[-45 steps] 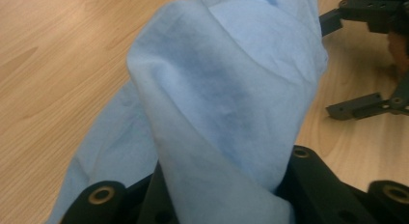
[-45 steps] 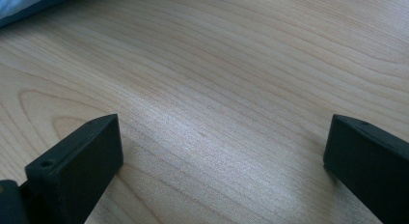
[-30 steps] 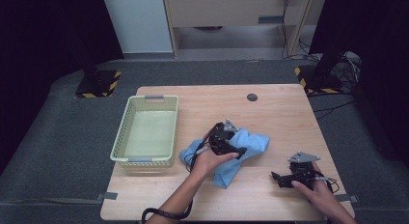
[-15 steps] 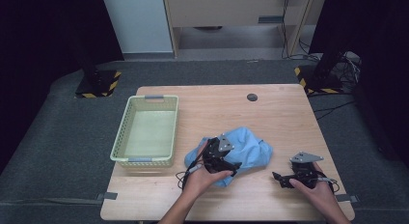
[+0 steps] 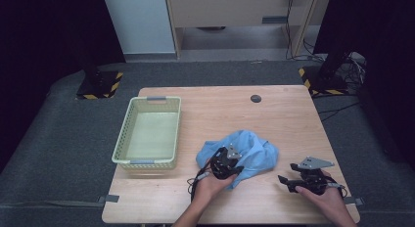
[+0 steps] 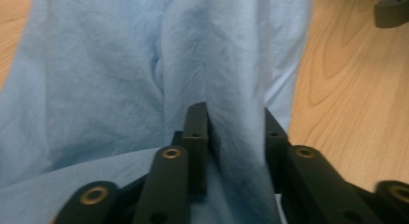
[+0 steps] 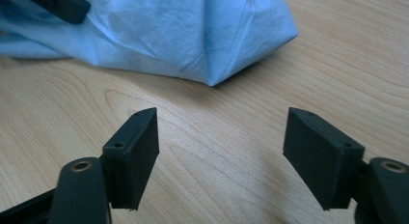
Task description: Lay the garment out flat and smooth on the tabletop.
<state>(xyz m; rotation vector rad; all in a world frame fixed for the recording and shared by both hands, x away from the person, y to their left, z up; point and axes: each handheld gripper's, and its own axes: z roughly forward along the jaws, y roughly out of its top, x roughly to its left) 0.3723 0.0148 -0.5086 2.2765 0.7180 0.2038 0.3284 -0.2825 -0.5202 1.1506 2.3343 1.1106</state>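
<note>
A pale green basket (image 5: 148,134) stands at the left of the table (image 5: 288,114), its long side running near to far, with nothing seen inside it. Just right of the basket, toward the near edge, a light blue cloth (image 5: 254,151) lies crumpled on the wood, clear of the basket. The left gripper (image 5: 229,164) sits on the near left part of the cloth, held by the left hand (image 5: 210,184), its cable looping on the table beside the wrist. The left gripper view shows a raised fold of the cloth (image 6: 144,74) standing between the two black jaws, both pressed against it; these jaws have just been closing and now pinch that fold. At the far side of the table, right of centre, a small dark round disc (image 5: 255,98) lies alone, well apart from the cloth. At the near right corner, the right gripper (image 5: 288,177) rests low over bare wood in the right hand (image 5: 325,197), pointing left toward the cloth and apart from it. Its jaws have just been closing, yet the right gripper view shows them standing well apart with only table between them, the nearest corner of the cloth (image 7: 217,35) lying beyond their tips.
</note>
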